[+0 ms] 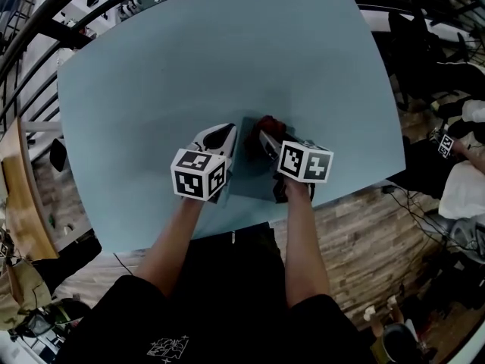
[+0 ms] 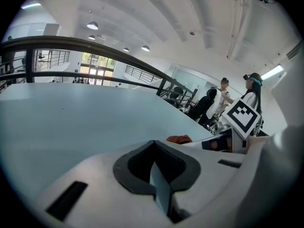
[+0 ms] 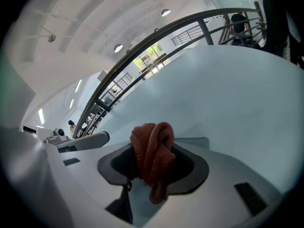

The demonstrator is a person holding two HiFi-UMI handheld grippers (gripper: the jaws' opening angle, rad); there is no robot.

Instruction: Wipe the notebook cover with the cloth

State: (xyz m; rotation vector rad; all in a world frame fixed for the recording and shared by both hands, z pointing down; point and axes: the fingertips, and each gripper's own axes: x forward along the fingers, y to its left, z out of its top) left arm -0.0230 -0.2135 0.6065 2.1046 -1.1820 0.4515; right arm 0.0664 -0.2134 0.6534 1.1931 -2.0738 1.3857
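The right gripper [image 3: 154, 170] has its jaws clamped on the cloth [image 3: 151, 144], a rust-red knitted wad bunched into soft folds. It is the one placed to wipe: the notebook [image 1: 250, 169] lies flat just under the wad and spreads away toward 9 o'clock. The left gripper [image 2: 156, 167] has its jaws closed on the notebook's thin edge at that 9 o'clock side, apparently steadying it. The cover looks smooth, matte and slate-blue, a rectangle with its long axis 6 to 12, near the 6 o'clock edge of the pale blue bench [image 1: 189, 59].
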